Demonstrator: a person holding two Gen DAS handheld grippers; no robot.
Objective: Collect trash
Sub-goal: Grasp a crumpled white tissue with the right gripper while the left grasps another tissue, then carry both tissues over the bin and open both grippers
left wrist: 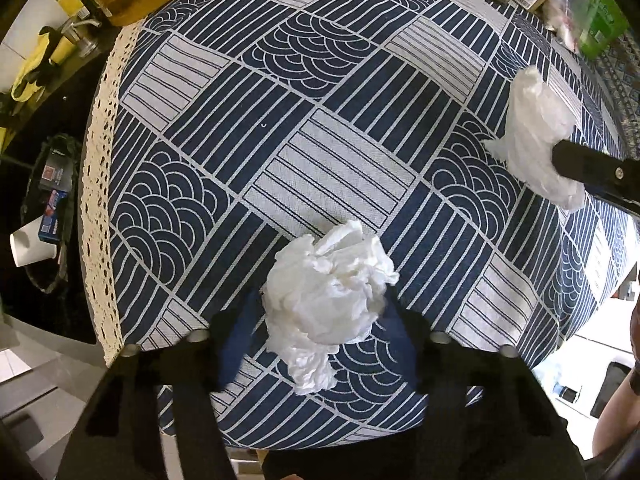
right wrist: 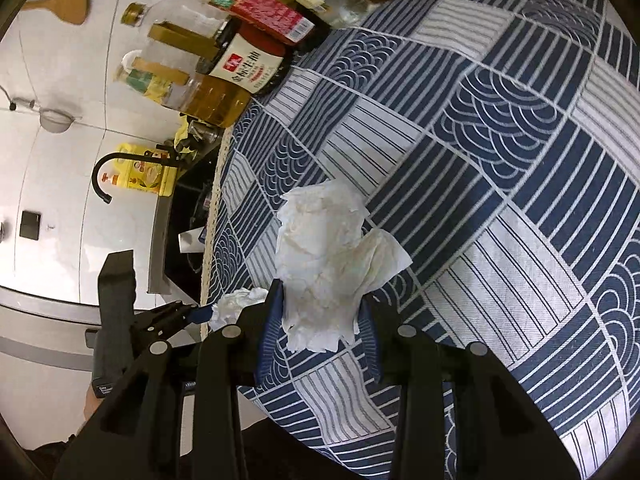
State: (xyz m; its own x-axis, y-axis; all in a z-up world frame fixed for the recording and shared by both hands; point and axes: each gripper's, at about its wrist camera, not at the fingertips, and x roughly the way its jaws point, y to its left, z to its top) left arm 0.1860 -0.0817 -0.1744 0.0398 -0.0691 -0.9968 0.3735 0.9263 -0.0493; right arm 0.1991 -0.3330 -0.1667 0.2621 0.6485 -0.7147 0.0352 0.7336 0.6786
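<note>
In the left wrist view my left gripper (left wrist: 320,316) is shut on a crumpled white tissue (left wrist: 326,292), held just over the blue-and-white patterned tablecloth (left wrist: 280,120). My right gripper (right wrist: 320,312) is shut on a second crumpled white tissue (right wrist: 324,256) above the same cloth (right wrist: 500,160). That second tissue (left wrist: 536,140) also shows at the right of the left wrist view, pinched by a black finger (left wrist: 580,164). The left gripper's tissue (right wrist: 236,304) shows small at the cloth's edge in the right wrist view.
Oil and sauce bottles (right wrist: 224,76) crowd the table's far edge. A dark bin (left wrist: 48,216) with a paper cup and packaging stands below the table's lace edge (left wrist: 100,200). A black faucet (right wrist: 104,176) and yellow bottle stand by the wall.
</note>
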